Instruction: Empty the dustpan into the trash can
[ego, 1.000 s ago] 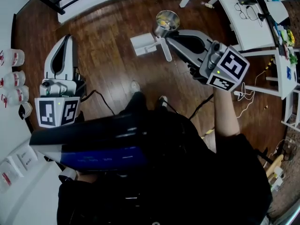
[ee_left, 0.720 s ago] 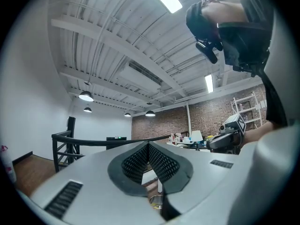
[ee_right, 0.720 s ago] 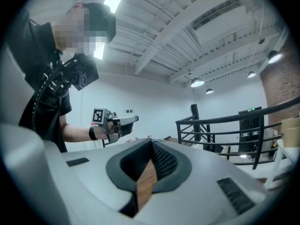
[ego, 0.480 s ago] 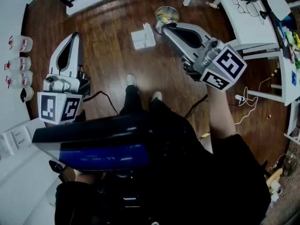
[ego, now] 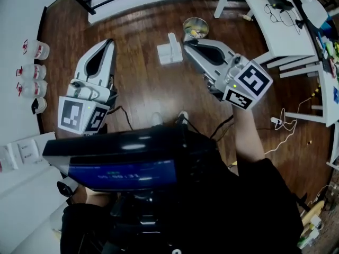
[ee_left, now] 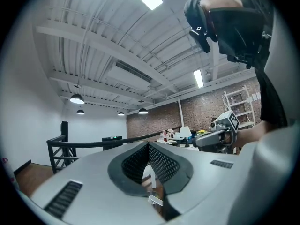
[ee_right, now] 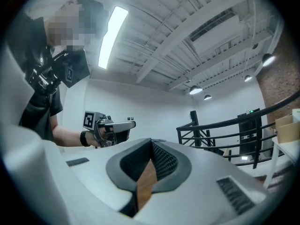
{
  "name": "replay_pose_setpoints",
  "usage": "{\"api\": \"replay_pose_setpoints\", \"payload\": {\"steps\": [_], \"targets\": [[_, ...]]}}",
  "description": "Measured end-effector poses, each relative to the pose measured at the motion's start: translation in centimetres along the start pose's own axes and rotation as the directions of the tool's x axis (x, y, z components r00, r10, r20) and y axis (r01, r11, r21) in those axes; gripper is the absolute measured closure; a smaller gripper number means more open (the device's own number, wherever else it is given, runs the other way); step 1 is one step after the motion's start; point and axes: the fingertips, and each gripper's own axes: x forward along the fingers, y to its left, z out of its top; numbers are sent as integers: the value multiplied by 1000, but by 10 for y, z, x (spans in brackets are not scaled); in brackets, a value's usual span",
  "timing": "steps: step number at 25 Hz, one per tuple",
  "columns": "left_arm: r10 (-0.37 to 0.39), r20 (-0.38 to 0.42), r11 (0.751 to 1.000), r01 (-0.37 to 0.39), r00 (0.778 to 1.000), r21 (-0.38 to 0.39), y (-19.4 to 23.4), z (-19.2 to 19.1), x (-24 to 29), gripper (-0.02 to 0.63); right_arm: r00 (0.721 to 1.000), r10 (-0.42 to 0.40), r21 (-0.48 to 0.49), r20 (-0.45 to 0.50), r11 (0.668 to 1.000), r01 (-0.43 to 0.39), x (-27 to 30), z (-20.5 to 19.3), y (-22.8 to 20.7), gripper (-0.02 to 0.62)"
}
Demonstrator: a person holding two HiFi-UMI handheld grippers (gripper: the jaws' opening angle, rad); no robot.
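At the far left, a row of clear containers (ego: 33, 72) with red marks, on a white surface. Next to the right, the left tongs (ego: 109, 43), held over the wooden floor (ego: 137, 89) and pointing away from the person; jaws pressed fully together, with nothing gripped between them. In the left gripper view only a thin strip of floor in the gap behind the closed tips.

Near the middle, the white dustpan (ego: 169, 53), lying on the floor with its handle upright, between the two tongs and touching neither. Just to its right, the small round metal trash can (ego: 195, 28), standing upright on the floor, with something yellow inside.

Right below the trash can in the head view, the right tongs (ego: 186, 44), also closed completely and empty, tip near the dustpan but apart from it. At the far right, a white bench (ego: 288, 36) with a pair of glasses (ego: 275, 12) on it.
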Motion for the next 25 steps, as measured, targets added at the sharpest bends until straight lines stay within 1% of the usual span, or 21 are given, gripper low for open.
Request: {"api": "replay_pose_setpoints", "payload": {"steps": [5, 11, 15, 20, 25], "targets": [[-14, 5, 1000, 14, 1000, -20, 9, 1, -9, 606, 999, -36, -7, -18, 999, 35, 8, -2, 10, 595], [-20, 10, 999, 21, 1000, -25, 24, 0, -26, 606, 999, -38, -3, -38, 999, 38, 23, -6, 29, 595], [-27, 21, 999, 27, 999, -37, 33, -1, -31, 606, 998, -43, -19, -56, 999, 42, 33, -8, 35, 595], [-15, -13, 1000, 15, 1000, -26, 41, -11, -33, 606, 998, -32, -11, -56, 999, 32, 44, -11, 43, 595], [-16, 54, 998, 19, 998, -60, 49, -2, -34, 606, 999, -34, -1, -33, 999, 34, 54, -5, 42, 595]]}}
